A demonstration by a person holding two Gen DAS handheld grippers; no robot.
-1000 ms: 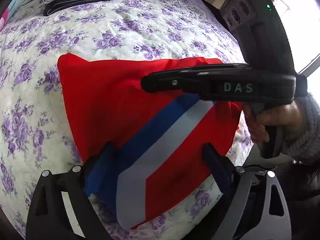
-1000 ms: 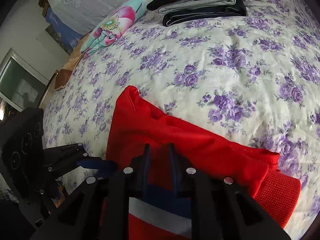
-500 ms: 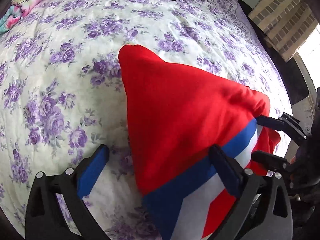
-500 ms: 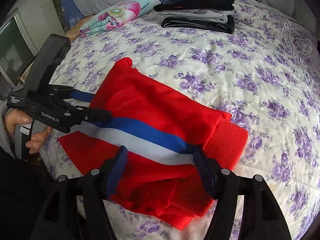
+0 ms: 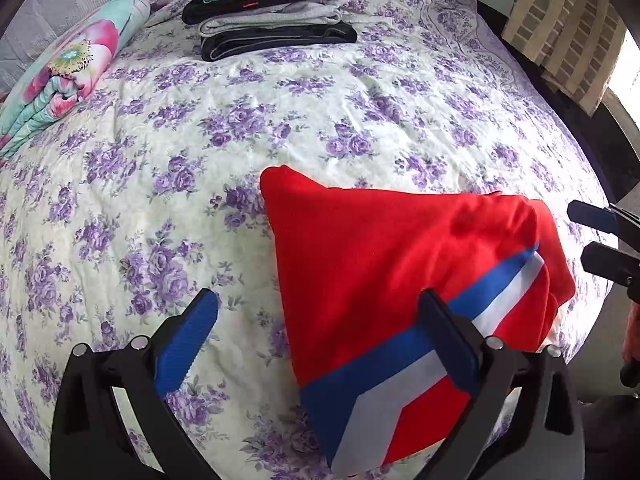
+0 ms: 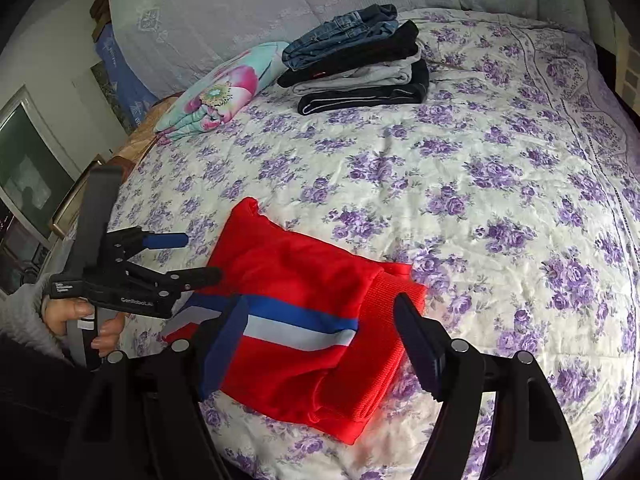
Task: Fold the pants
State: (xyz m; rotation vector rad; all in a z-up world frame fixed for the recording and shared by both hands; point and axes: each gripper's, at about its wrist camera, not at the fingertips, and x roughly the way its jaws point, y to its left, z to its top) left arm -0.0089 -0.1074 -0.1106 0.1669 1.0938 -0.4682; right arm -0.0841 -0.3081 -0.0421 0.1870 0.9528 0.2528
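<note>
One red pants [image 6: 304, 312] folded | two grippers, jaws apart | four-garment stack [image 6: 356, 60]

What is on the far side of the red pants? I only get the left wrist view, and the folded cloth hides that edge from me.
Observer: In the right wrist view, a ribbed red band sticks out from under the folded red pants along that edge.
Operator: Is anything pinching the cloth over there?
Observer: No. The right gripper is wide open, and the pants lie loose on the bed between its fingers.
Operator: And who is carrying my camera?
Observer: A person. A bare left hand is wrapped around the handle of the left gripper, beside the pants.
</note>
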